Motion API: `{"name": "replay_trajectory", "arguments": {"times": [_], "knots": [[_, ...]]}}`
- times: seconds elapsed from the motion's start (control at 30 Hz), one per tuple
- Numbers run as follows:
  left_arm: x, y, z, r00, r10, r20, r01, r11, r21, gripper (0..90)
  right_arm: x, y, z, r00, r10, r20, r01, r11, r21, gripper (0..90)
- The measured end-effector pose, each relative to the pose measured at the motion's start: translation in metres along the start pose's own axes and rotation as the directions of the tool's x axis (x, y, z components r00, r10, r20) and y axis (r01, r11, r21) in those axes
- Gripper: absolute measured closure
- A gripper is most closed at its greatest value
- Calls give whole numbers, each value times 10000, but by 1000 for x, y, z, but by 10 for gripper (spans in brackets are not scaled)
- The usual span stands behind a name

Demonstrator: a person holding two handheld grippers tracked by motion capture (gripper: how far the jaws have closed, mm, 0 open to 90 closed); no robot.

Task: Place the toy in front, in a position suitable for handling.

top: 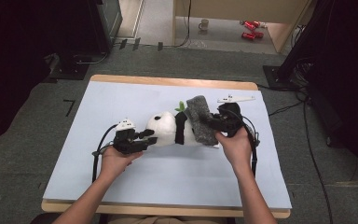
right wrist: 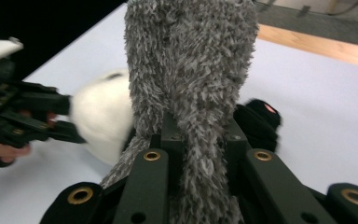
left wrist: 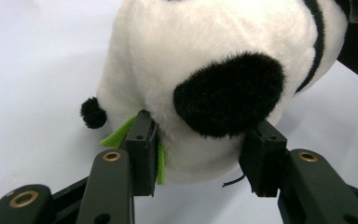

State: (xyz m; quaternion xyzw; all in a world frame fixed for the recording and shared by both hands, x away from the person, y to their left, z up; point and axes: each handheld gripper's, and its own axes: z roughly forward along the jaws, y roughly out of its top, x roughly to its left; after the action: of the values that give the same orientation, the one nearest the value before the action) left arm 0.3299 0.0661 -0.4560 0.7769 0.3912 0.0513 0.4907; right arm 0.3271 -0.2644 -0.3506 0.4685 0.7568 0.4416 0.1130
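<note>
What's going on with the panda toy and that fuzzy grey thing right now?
Left gripper shut on plush panda. Right gripper shut on grey fuzzy cloth, held above panda's body. Nothing in the way.

- Grey cloth runs past the top edge in the right gripper view; we can't see its end.
- Panda: head cut off at the top of the left gripper view.
- Red items on the far floor, too small to identify.
</note>
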Motion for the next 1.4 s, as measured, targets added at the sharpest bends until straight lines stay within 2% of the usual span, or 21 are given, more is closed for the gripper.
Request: {"name": "replay_trajectory", "arguments": {"times": [0.13, 0.23, 0.4, 0.53, 0.67, 0.77, 0.83, 0.9, 1.0, 1.07, 1.13, 1.2, 1.27, 1.3, 1.33, 1.4], "knots": [[-5, -1, 0, 10000, 52, -53, -52, 10000, -16, 532, 17, 7, 1, 9985, -222, -509, 212, 9996, -205, 778], [-11, -2, 0, 9998, 121, -158, -122, 9999, -69, 531, 34, 10, 8, 9933, -543, -1021, 528, 9985, -176, 778], [-15, -4, 0, 9994, 162, -291, -166, 9998, -135, 531, 62, 11, 29, 9809, -1065, -1629, 1111, 9936, 194, 776], [-17, -6, 0, 9993, 95, -354, -100, 9998, -163, 531, 79, 8, 46, 9711, -1328, -1986, 1406, 9897, 257, 777], [-22, -6, -1, 9989, 242, -395, -247, 9996, -116, 531, 87, 2, 62, 9667, -1290, -2212, 1427, 9886, 472, 775], [-21, -5, 0, 9986, 233, -465, -226, 9996, 159, 537, 81, -7, 77, 9719, -1213, -2019, 1416, 9859, 893, 776], [-19, -5, 0, 9990, 162, -410, -155, 9997, 170, 541, 71, -11, 81, 9699, -1008, -2216, 1208, 9896, 786, 777], [-16, -4, 1, 9994, -7, -346, 14, 9998, 182, 544, 66, -11, 79, 9715, -1037, -2133, 1224, 9895, 763, 777], [-10, -5, 1, 9994, -178, -298, 184, 9996, 211, 547, 57, -9, 72, 9811, -1266, -1460, 1391, 9872, 783, 774], [-4, -4, 0, 9990, -424, -114, 426, 9989, 190, 547, 46, -10, 68, 9870, -1296, -948, 1380, 9864, 889, 774], [-2, -3, 0, 9987, -504, -12, 504, 9985, 199, 548, 34, -12, 63, 9916, -911, -923, 990, 9915, 847, 775], [-1, -3, 1, 9982, -599, 41, 598, 9980, 206, 549, 25, -11, 56, 9937, -748, -833, 807, 9943, 701, 772], [5, -2, 0, 9970, -760, 153, 756, 9967, 291, 550, 17, -8, 46, 9973, -605, -413, 623, 9971, 435, 770], [8, -2, 0, 9956, -901, 264, 893, 9956, 292, 551, 12, -6, 37, 9982, -585, 99, 582, 9979, 296, 773], [10, -1, 0, 9944, -1010, 325, 1001, 9946, 278, 551, 5, -5, 31, 9981, -516, 325, 511, 9985, 184, 776], [11, 1, 1, 9931, -1099, 399, 1089, 9937, 271, 552, -8, -6, 21, 9994, -29, 337, 31, 10000, -74, 777]]}}
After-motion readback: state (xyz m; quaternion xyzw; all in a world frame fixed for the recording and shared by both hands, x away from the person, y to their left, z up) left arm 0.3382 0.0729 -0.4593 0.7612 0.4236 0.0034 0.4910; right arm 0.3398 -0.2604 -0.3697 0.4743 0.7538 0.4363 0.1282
